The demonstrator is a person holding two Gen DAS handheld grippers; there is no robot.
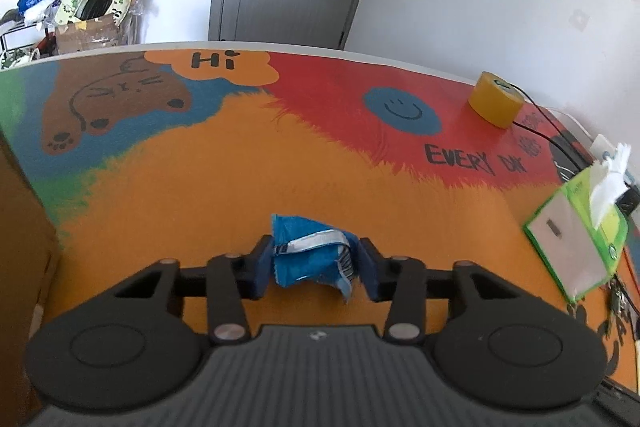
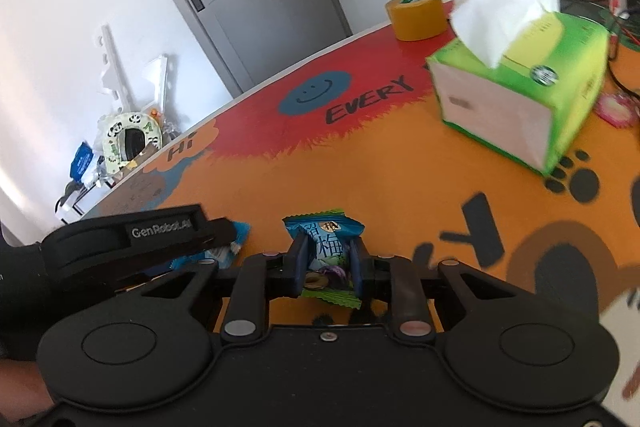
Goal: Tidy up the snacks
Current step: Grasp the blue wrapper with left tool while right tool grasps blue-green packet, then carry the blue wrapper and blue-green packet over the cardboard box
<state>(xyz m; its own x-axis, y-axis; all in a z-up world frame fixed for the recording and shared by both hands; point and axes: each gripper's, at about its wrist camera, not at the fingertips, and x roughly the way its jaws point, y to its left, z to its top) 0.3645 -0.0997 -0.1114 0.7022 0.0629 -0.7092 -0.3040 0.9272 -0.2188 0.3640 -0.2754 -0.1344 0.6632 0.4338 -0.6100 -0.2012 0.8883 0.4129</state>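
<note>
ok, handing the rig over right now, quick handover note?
Left gripper: shut on a crumpled blue foil snack packet, low over the colourful printed tabletop.
Right gripper: shut on a teal-and-green plum candy packet, just right of the left gripper.
A brown cardboard box stands at the left edge of the left wrist view; what it holds cannot be seen.
Bystanders: green tissue box, yellow tape roll.
Done: both snacks gripped.
Left: place both; no other loose snacks in view.
</note>
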